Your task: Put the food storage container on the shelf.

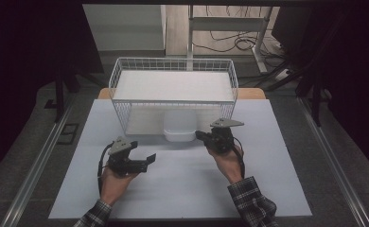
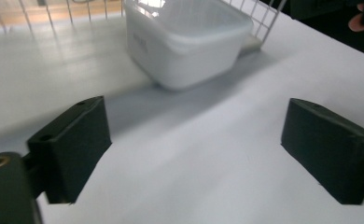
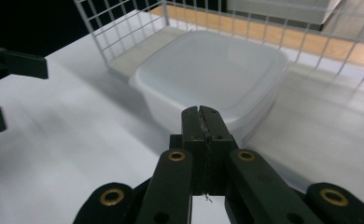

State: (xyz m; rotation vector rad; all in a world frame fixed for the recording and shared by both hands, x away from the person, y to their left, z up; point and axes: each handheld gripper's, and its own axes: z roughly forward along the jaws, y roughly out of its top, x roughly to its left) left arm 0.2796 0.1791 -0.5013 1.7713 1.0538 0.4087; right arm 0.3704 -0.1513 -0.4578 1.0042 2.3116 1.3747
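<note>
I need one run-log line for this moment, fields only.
left hand-held gripper: open, empty | right hand-held gripper: shut, at white tub | tub: under wire rack

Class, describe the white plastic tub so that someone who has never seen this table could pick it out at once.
Start at the white wire rack standing at the far side of the white table. Under its shelf, at the front edge, sits the white plastic tub. It is the one solid, rounded-cornered container there, ahead of the shut right claw.

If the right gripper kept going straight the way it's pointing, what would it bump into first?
Most likely the white plastic container just ahead: the right gripper, jaws shut, points at its near wall. How close it is can't be told exactly.
</note>
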